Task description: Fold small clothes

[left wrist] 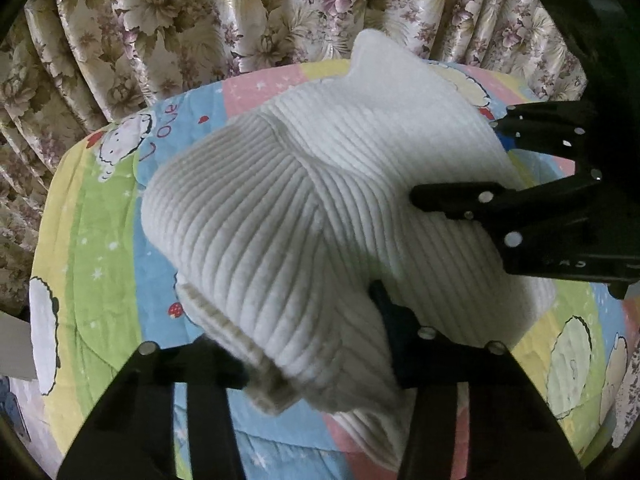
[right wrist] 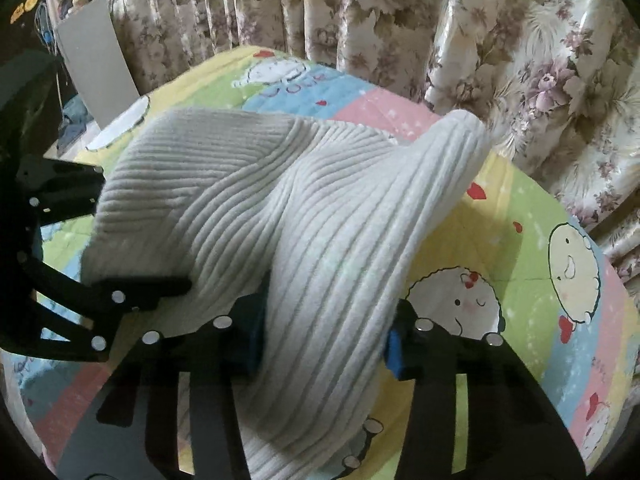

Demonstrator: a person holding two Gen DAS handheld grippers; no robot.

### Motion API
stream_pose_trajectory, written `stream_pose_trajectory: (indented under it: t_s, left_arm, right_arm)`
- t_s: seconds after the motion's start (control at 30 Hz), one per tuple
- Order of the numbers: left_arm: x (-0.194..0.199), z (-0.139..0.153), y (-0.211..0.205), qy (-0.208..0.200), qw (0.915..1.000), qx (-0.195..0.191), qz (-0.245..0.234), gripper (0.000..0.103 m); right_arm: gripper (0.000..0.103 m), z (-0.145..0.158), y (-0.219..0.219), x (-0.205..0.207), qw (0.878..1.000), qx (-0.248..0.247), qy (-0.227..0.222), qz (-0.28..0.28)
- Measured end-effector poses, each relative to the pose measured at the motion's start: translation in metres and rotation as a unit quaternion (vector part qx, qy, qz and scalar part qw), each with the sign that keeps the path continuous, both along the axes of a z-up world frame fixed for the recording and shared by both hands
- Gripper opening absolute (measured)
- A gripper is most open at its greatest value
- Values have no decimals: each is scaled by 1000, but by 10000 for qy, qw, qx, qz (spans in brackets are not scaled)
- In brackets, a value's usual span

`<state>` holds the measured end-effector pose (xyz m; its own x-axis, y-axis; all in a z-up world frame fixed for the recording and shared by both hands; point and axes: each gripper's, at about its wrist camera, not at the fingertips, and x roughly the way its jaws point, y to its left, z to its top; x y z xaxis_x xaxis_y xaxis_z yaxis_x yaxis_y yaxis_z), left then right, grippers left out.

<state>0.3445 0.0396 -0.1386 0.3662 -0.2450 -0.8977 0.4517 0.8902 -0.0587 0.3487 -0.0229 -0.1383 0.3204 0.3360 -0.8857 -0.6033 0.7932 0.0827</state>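
The left gripper [left wrist: 316,356] held the white ribbed garment [left wrist: 288,216] near its thicker hem edge, and its two fingers were closed against the cloth from both sides. The hem was blurred, so I cannot tell how deep the cloth sat between the pads. The garment was lifted above the cartoon-print quilt [left wrist: 104,248], with one corner standing up toward the flowered curtain [left wrist: 168,20].

To the right, the right gripper [right wrist: 324,340] was closed on a wide bunch of the same garment [right wrist: 248,200], with the blue pads [right wrist: 394,354] pressing it from each side. In this view the left gripper [right wrist: 132,276] bit the cloth just beside the right one.

Several things could go wrong from here. The two grips were close together, so most of the cloth hung free and could sag or twist, giving a crooked fold. If the hem was only shallowly held, a pull apart might slip it out. The bunched grip on the right could also trap extra layers and leave wrinkles inside the fold.
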Motion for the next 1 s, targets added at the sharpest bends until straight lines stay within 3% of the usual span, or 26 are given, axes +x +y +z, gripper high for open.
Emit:
stream_pose_trajectory:
  t_s: [0.2, 0.3, 0.47, 0.63, 0.77, 0.87, 0.93, 1.0]
  left_arm:
    - [-18, 21, -5, 85, 9998, -136, 138, 34]
    - [-37, 37, -17, -61, 9999, 16, 114, 34]
    - [-69, 56, -39, 12, 9999, -40, 125, 34]
    - [-94, 59, -77, 118, 9999, -47, 8, 34]
    - [-95, 34, -104, 335, 9994, -5, -43, 35]
    - [-89, 12, -114, 414, 9991, 103, 21, 45]
    - [-83, 5, -114, 316, 9993, 172, 125, 69]
    - [-77, 2, -109, 254, 9993, 136, 220, 81]
  right_arm:
    - [43, 33, -9, -19, 9990, 405, -157, -41]
    - [43, 52, -19, -39, 9979, 577, -279, -33]
    - [43, 69, -51, -68, 9964, 802, -186, -202]
    - [43, 62, -91, -90, 9960, 783, 20, -440]
    - [43, 31, -118, -96, 9950, 713, 305, -623]
    - [45, 9, -130, -96, 9939, 704, 428, -732]
    - [50, 4, -135, -93, 9932, 765, 436, -767]
    - [56, -1, -138, -90, 9928, 802, 425, -779]
